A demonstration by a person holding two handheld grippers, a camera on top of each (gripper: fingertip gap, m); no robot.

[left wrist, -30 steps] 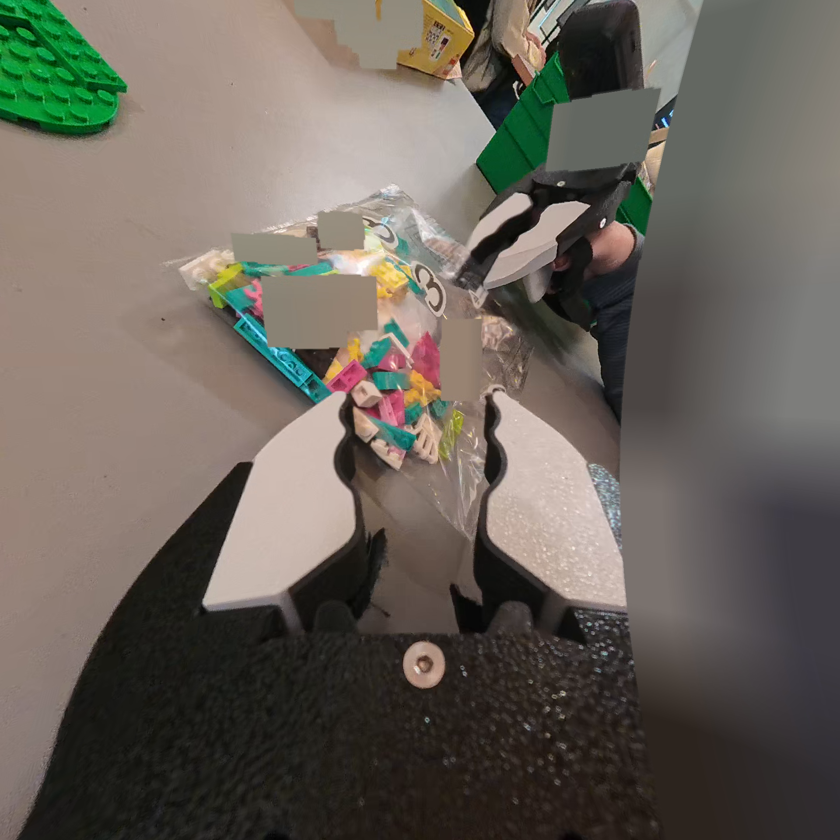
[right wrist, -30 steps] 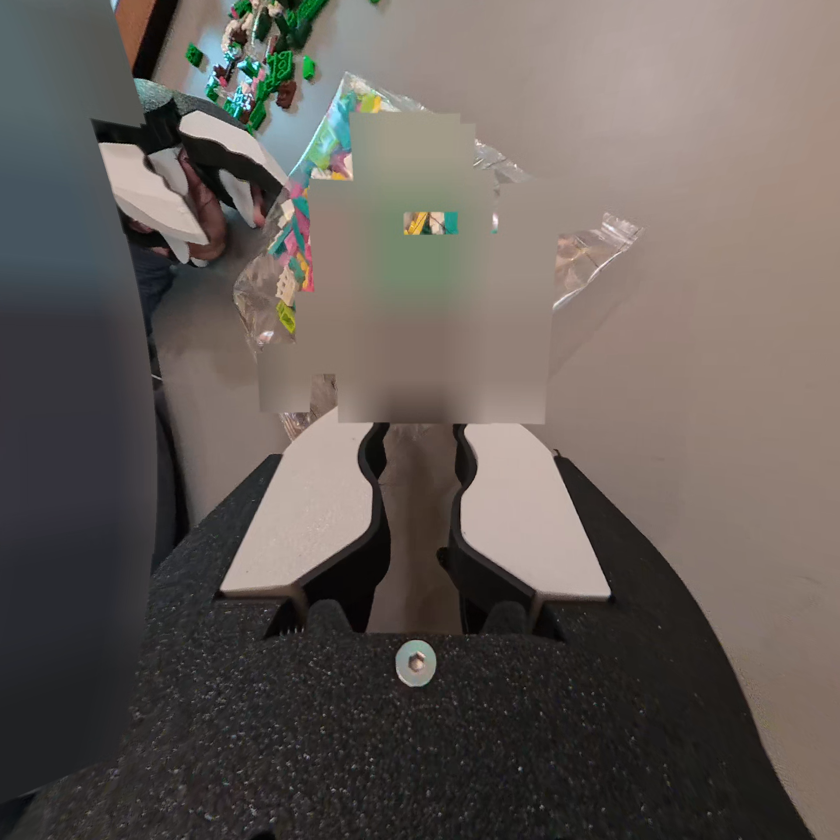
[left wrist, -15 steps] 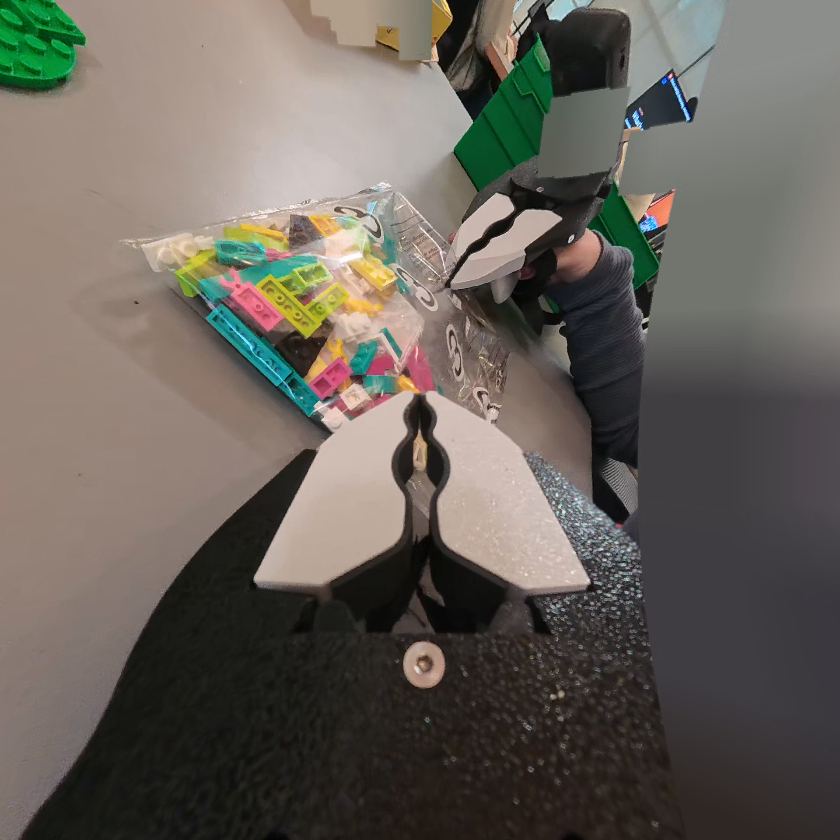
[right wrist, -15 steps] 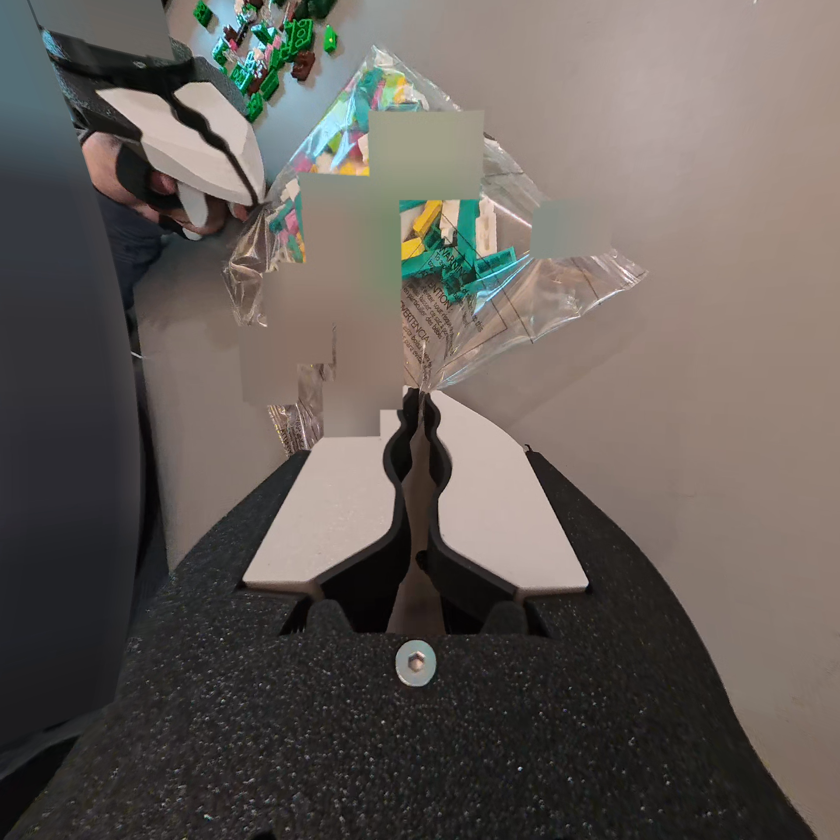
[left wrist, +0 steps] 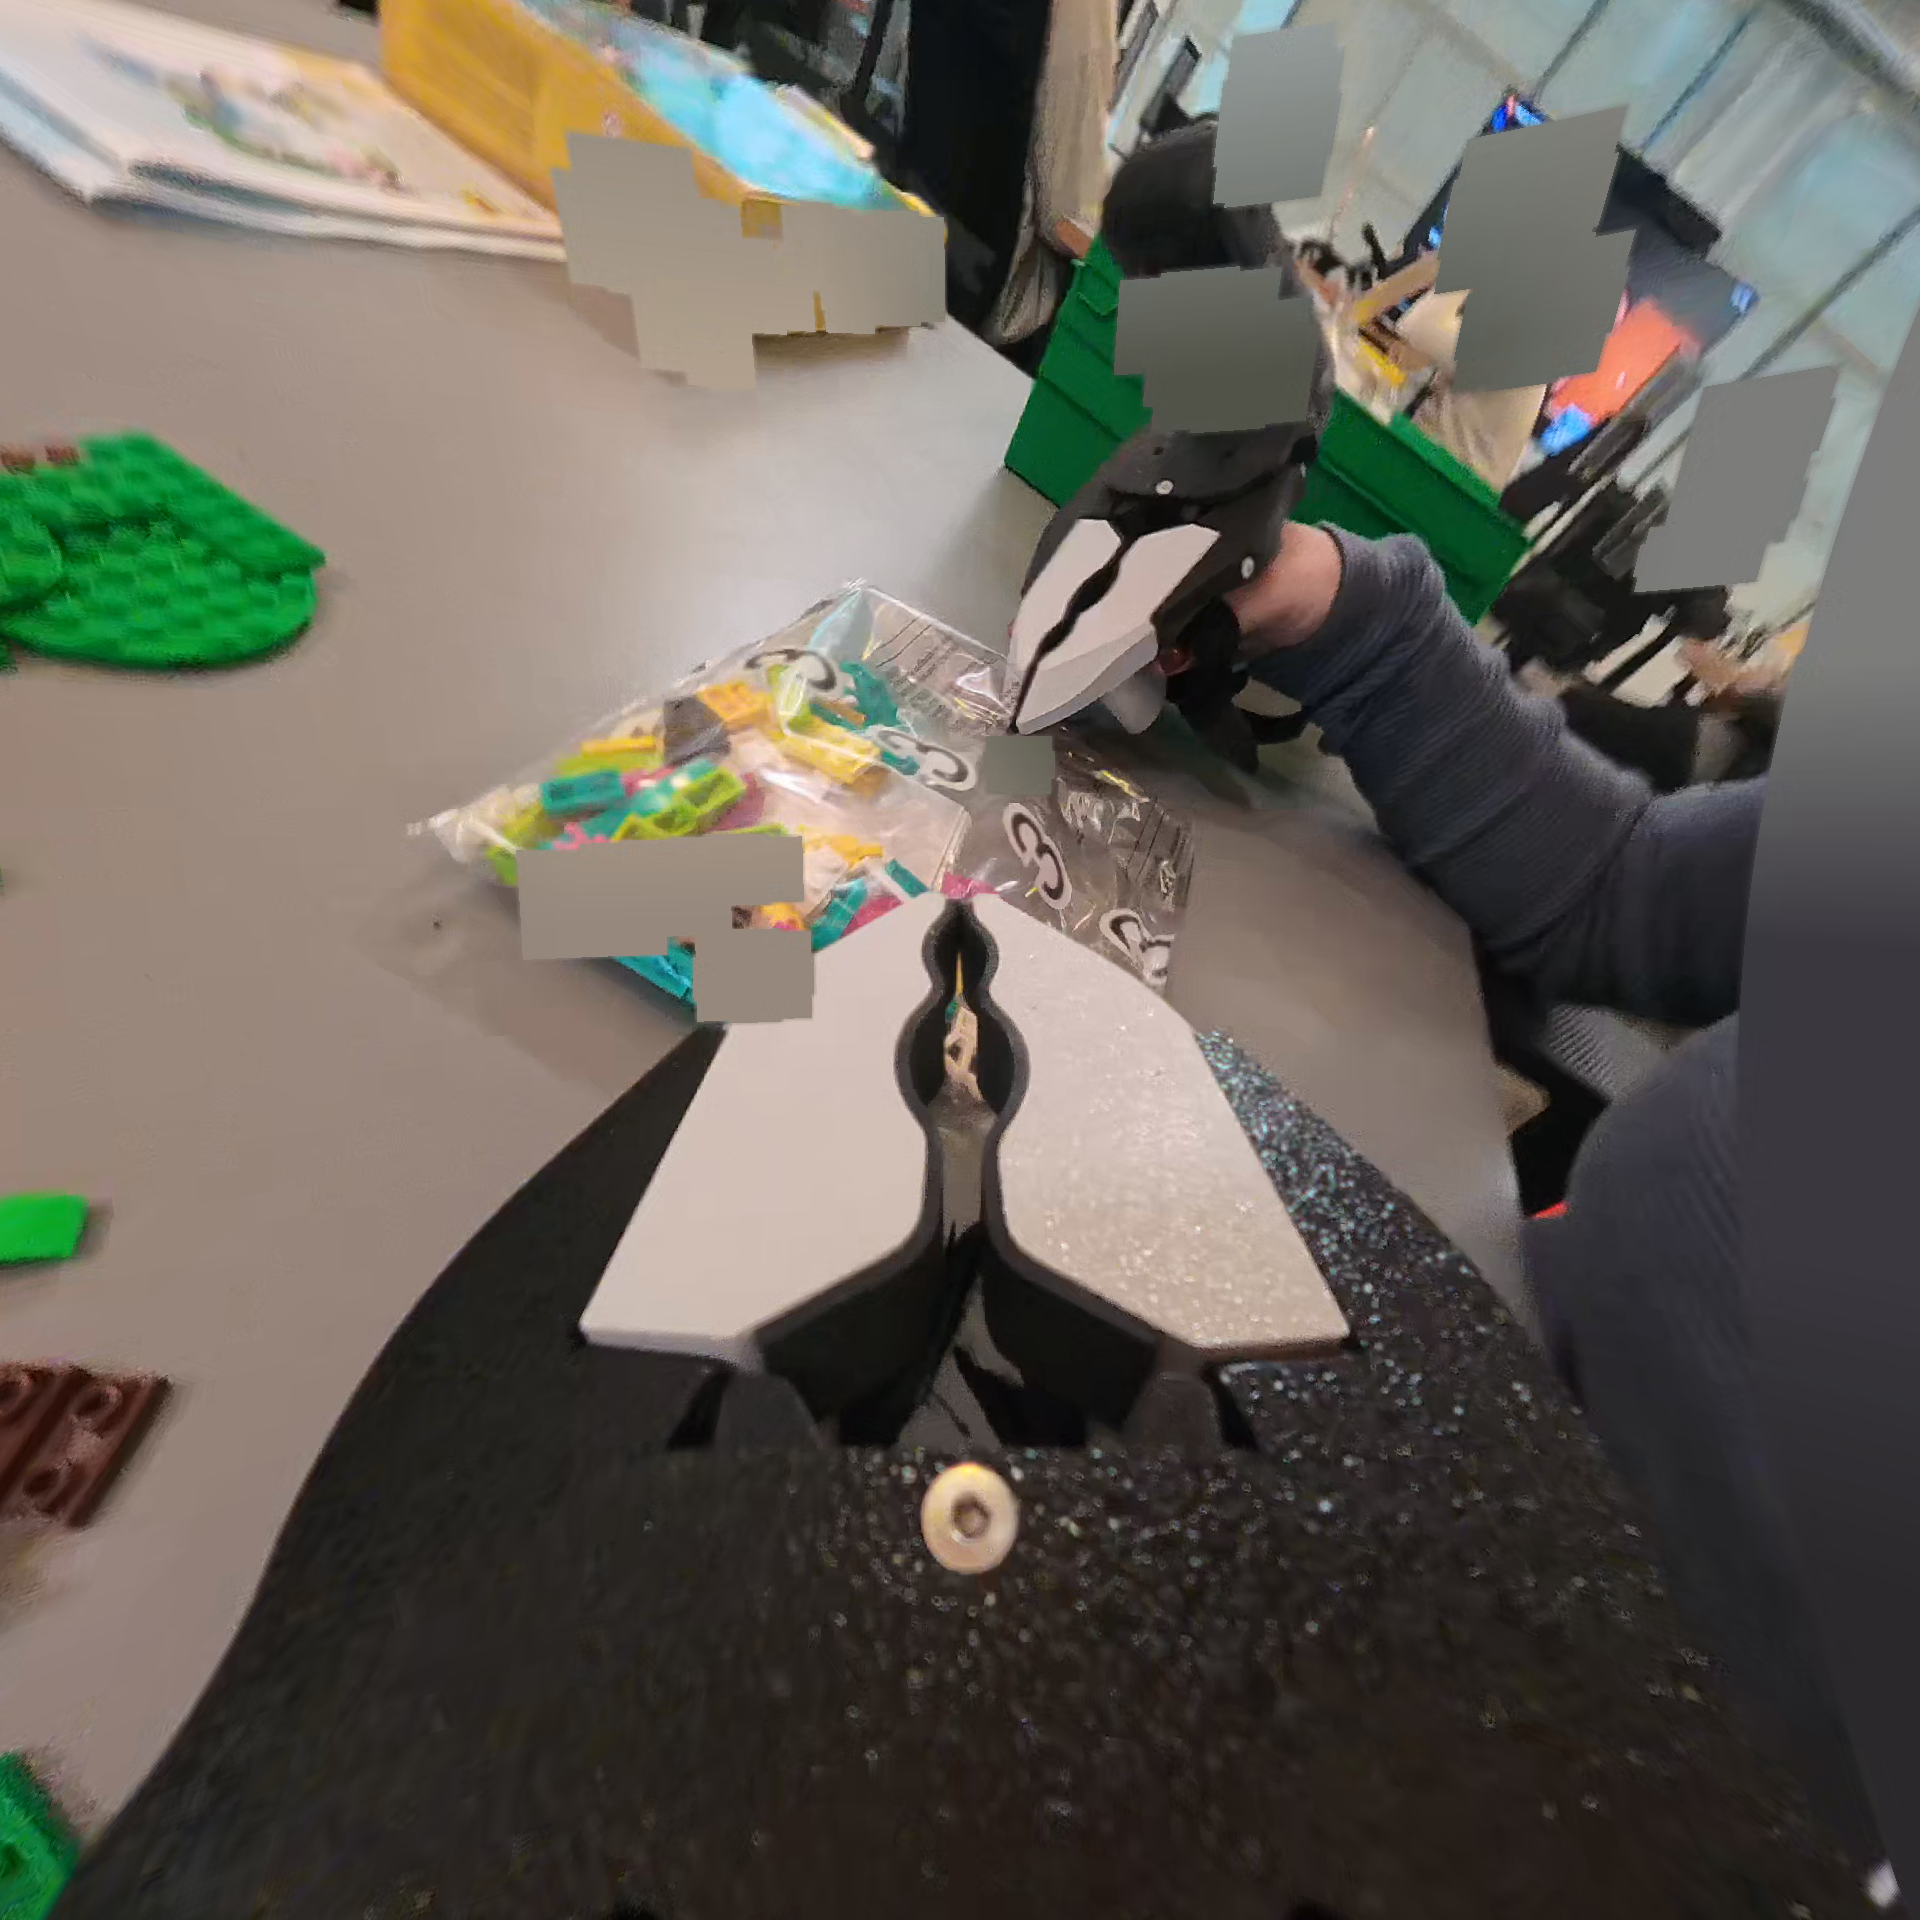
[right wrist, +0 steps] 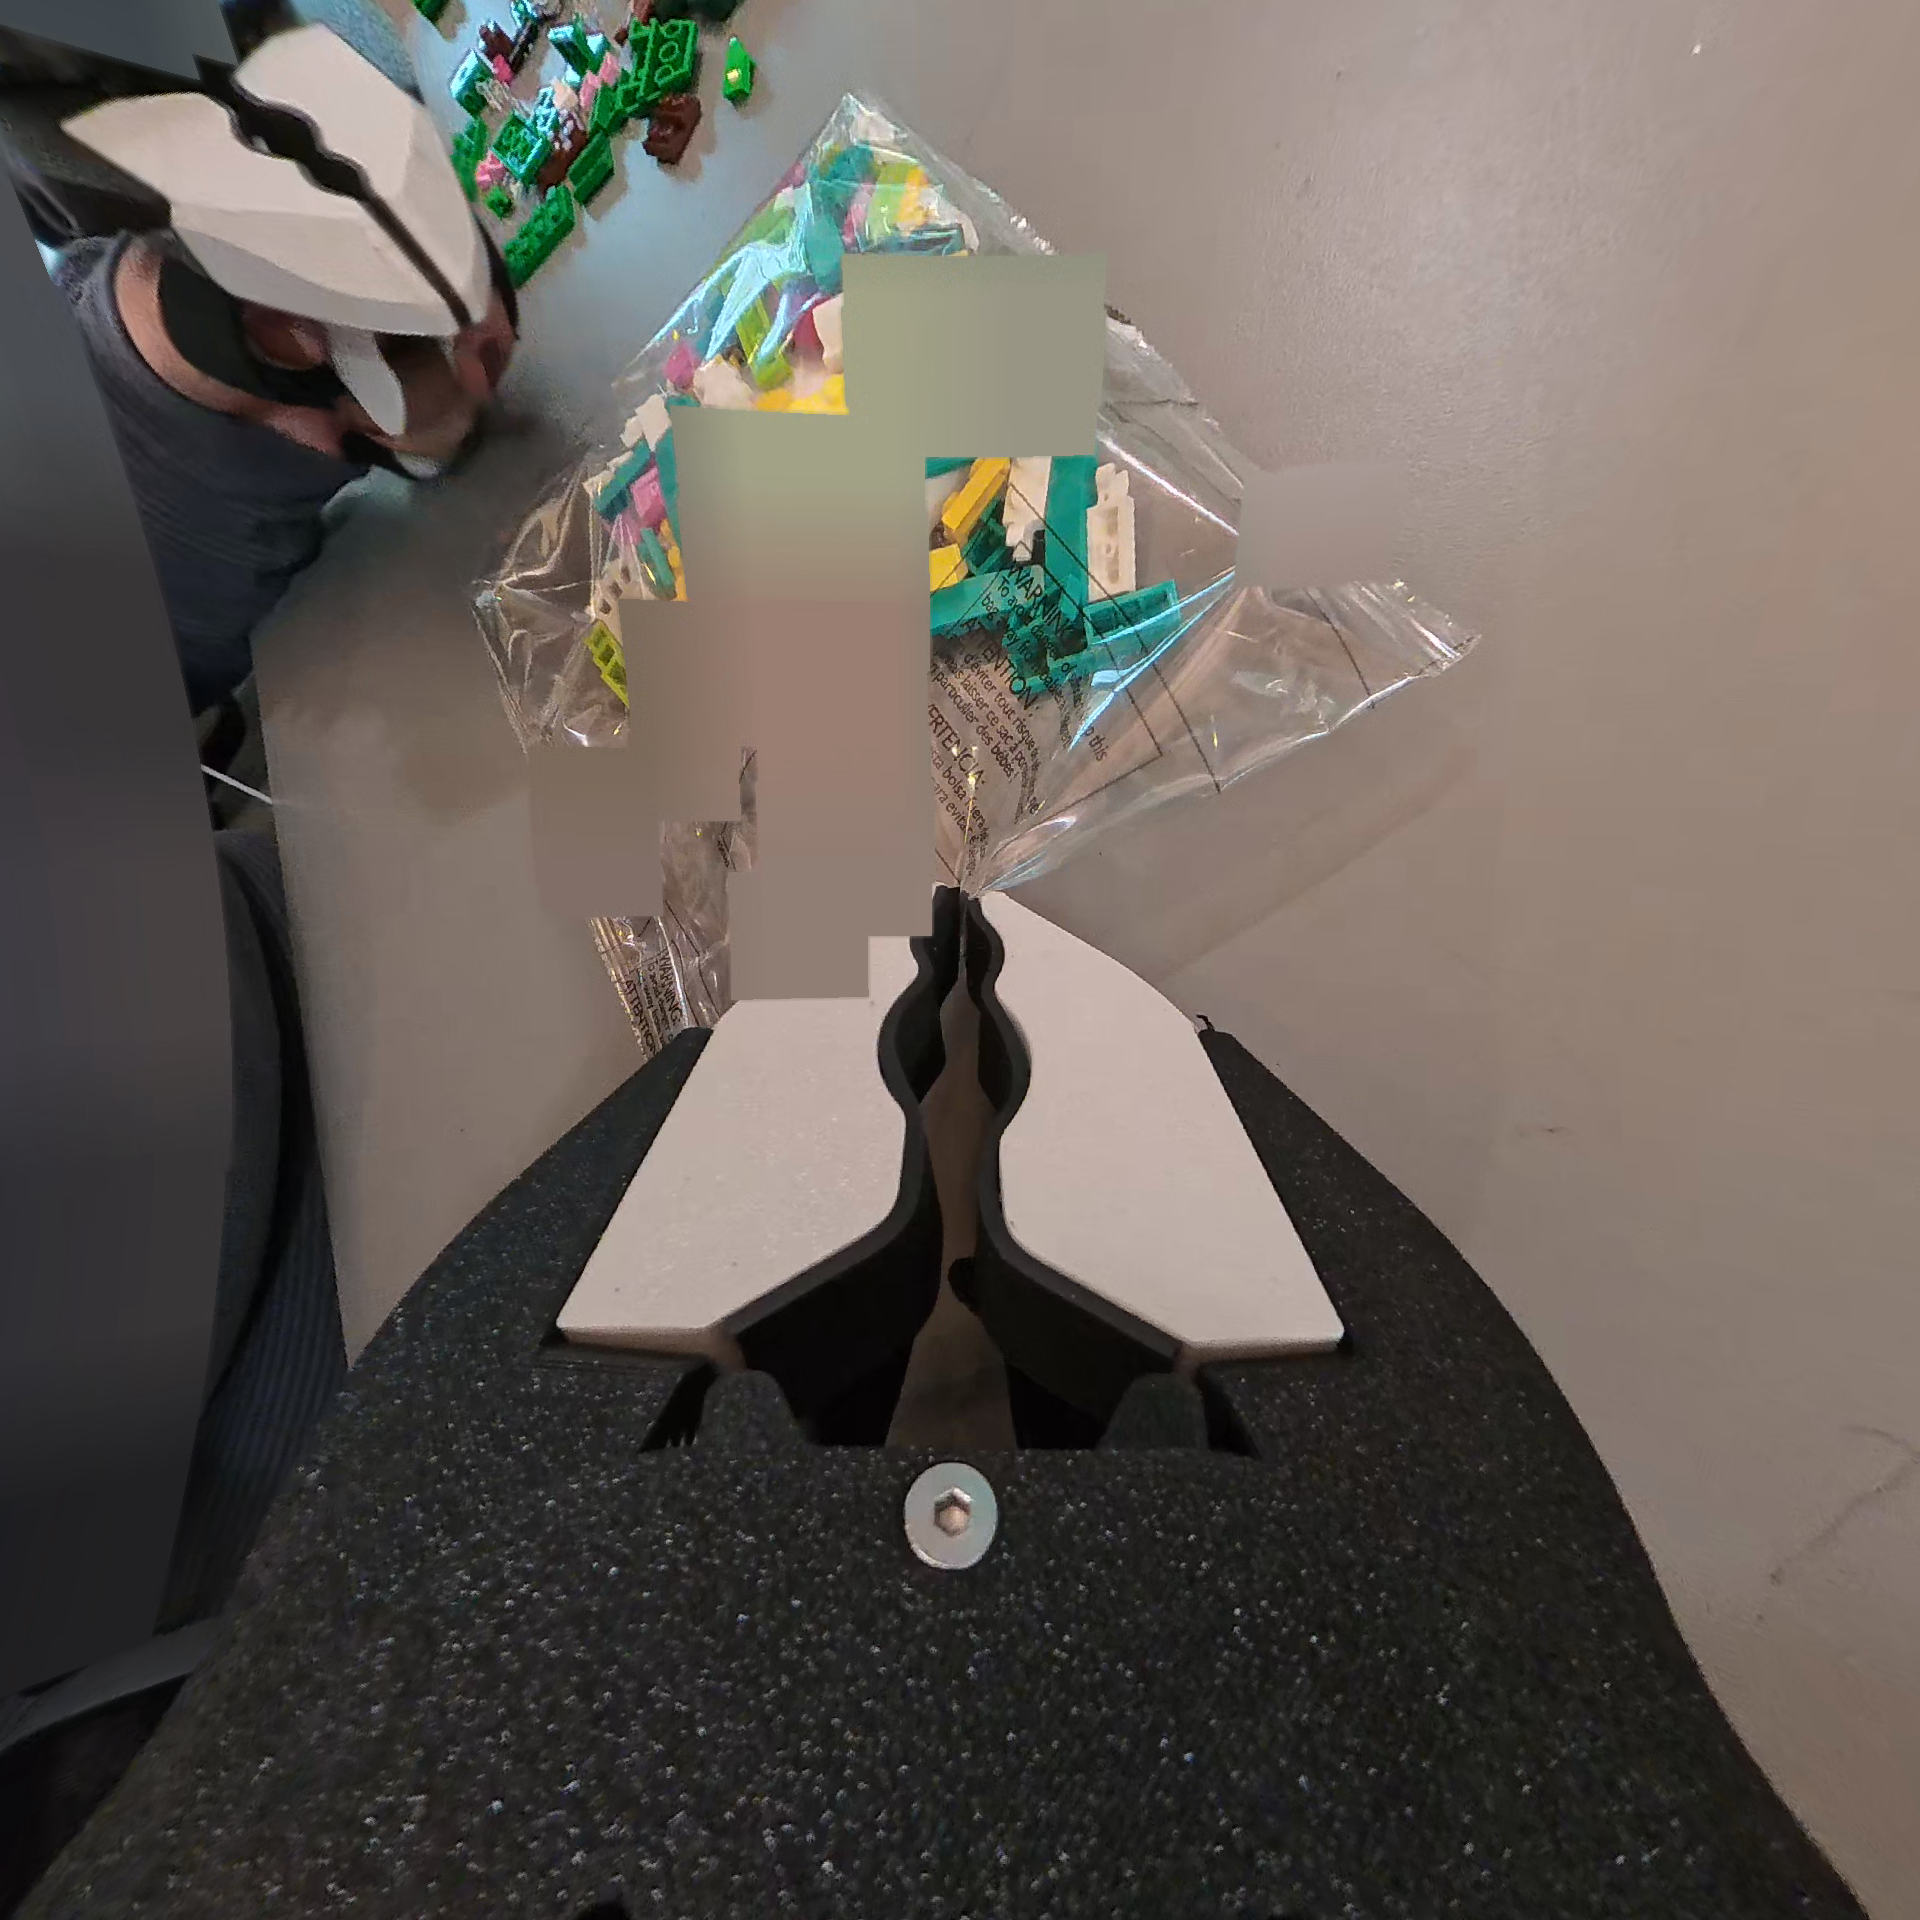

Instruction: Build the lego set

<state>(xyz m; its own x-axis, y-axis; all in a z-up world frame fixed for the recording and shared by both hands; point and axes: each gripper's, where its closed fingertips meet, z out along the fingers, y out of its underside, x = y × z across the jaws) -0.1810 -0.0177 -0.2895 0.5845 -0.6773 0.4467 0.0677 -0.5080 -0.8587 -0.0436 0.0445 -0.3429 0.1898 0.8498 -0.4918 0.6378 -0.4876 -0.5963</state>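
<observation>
Both grippers pinch opposite edges of the brick bag

The clear plastic bag of Lego pieces (left wrist: 790, 769) lies on the grey table (left wrist: 499, 499), packed with teal, yellow, pink, lime and white bricks. In the left wrist view, the left gripper (left wrist: 958, 914) has its jaws pressed together at the tips, with a fold of the bag's near edge caught between them; crumpled plastic shows in the wavy gap behind the tips. Across the bag, the right gripper (left wrist: 1023, 717) is also closed, its tips touching the far edge of the plastic, held by a hand in a dark sleeve (left wrist: 1455, 769).

In the right wrist view, the right gripper (right wrist: 956, 902) is closed on a gathered corner of the bag (right wrist: 1122, 644), and the film fans out and upward from that pinch point. The left gripper (right wrist: 473, 312) shows at the upper left with its jaws together, near the bag's other side.

Elsewhere on the table: green baseplates (left wrist: 156, 561) well to the left of the bag, a brown plate (left wrist: 62, 1444) and a small green piece (left wrist: 42, 1226) near the left edge, and a scatter of loose green, brown and pink bricks (right wrist: 582, 114) beyond the bag. At the far end of the table lie an instruction booklet (left wrist: 239, 135) and a yellow box (left wrist: 582, 104)
</observation>
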